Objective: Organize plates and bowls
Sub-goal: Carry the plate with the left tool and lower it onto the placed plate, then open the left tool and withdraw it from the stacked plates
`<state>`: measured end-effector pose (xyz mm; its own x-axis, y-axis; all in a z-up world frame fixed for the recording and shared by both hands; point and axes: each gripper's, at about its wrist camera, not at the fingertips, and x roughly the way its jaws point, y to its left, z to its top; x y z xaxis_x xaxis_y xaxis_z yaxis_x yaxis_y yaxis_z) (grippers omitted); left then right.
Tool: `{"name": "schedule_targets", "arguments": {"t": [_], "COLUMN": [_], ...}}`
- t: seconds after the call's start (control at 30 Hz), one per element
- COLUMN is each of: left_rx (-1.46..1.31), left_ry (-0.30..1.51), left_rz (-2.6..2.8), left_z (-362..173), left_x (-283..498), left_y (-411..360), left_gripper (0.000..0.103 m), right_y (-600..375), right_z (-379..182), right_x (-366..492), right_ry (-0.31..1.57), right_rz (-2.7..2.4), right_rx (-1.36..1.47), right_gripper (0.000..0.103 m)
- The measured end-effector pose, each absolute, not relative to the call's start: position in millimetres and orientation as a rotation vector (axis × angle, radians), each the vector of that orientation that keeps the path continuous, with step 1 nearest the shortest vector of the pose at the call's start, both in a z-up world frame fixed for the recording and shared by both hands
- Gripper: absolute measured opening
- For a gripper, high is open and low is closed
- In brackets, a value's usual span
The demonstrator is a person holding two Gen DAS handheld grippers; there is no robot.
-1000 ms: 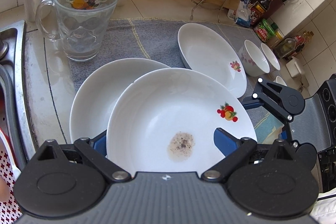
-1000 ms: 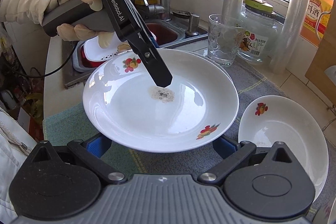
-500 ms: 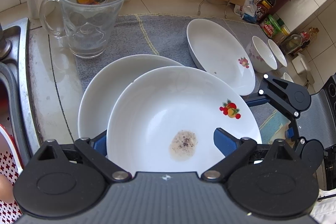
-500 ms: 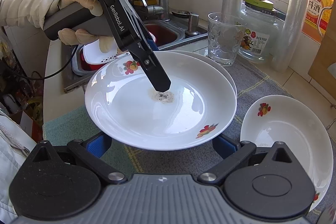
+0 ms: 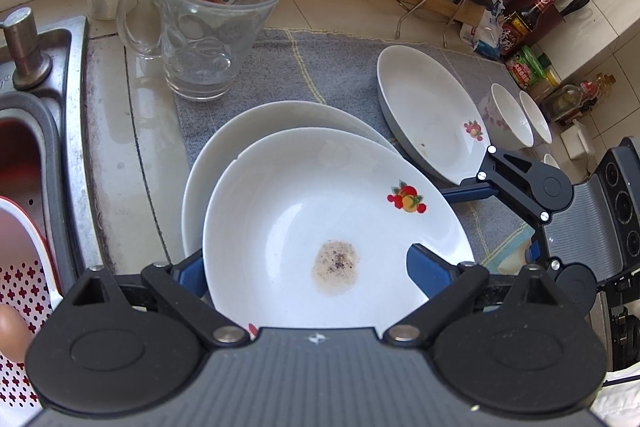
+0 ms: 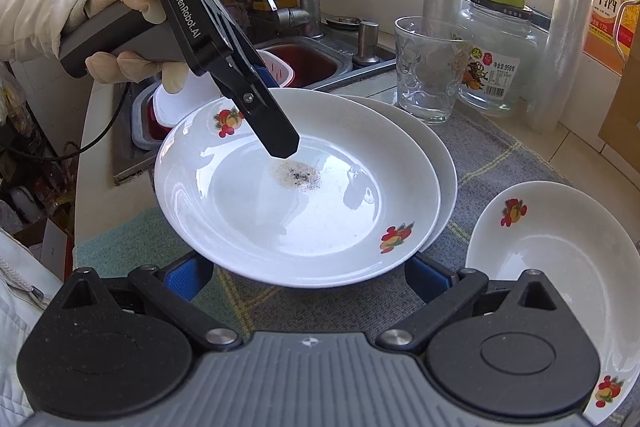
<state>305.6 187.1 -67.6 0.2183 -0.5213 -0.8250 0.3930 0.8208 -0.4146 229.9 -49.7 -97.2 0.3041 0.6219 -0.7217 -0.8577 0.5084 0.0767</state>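
At the far left sits the sink (image 5: 76, 131) with a red and white strainer (image 5: 24, 287) in it; just beside it, on the counter, stands an empty glass mug (image 5: 204, 43) at the corner of a grey cloth (image 5: 328, 67).

In the middle of the cloth lies a white plate (image 5: 248, 127); over it, tilted and offset toward the camera, is the soiled plate (image 5: 320, 211), with a brown speckled stain in its well. The left gripper (image 5: 308, 267), held by a gloved hand (image 6: 120, 27), has hold of this plate; its jaws stand wide, one finger reaching over the well near the stain and the other under the rim, so the plate is wedged slantwise between them. I judge it is being lowered onto the plate beneath, not yet nested.

The right gripper (image 6: 306, 275) waits at the opposite rim; its fingers are spread wide and grip nothing, with the rim passing above them.

Further right, a third plate (image 5: 428, 111) lies alone on the cloth, apart from the pair; beyond it stand two small bowls (image 5: 508, 115) side by side, unstacked.

So the task looks barely under way; one plate is nearly stacked, while the third plate and the bowls remain to be gathered.
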Motion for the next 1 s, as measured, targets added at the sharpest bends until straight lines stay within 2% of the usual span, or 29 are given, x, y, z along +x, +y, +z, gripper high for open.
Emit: {"name": "schedule_targets", "arguments": {"t": [1.0], "left_rx": [0.054], "left_ry": [1.139], "left_rz": [-0.468], "left_z": [-56], "left_x": [279], "left_y": [174], "left_gripper": [0.096], "right_y": [-111], "right_z": [-76], "right_x": [223], "right_ry": [0.736], "right_rz": [0.925], "right_rx": [-0.33], "right_gripper": [0.103]}}
